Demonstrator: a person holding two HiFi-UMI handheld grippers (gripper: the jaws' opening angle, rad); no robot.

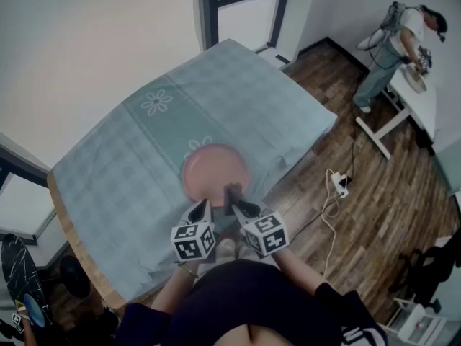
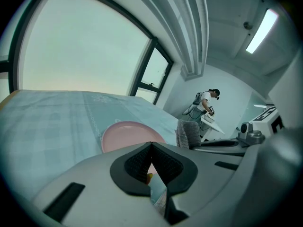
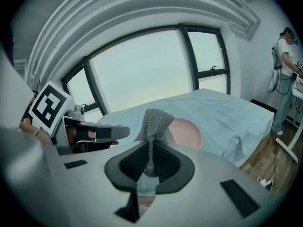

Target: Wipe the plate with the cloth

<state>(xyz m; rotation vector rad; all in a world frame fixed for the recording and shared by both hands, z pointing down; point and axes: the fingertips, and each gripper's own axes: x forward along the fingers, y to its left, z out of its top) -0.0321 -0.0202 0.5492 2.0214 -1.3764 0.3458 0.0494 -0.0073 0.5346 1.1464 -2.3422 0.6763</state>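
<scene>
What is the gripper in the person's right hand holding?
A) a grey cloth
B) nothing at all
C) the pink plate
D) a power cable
A: in its own view the right gripper has its jaws pinched on a grey cloth, while the pink plate lies untouched on the table.
</scene>
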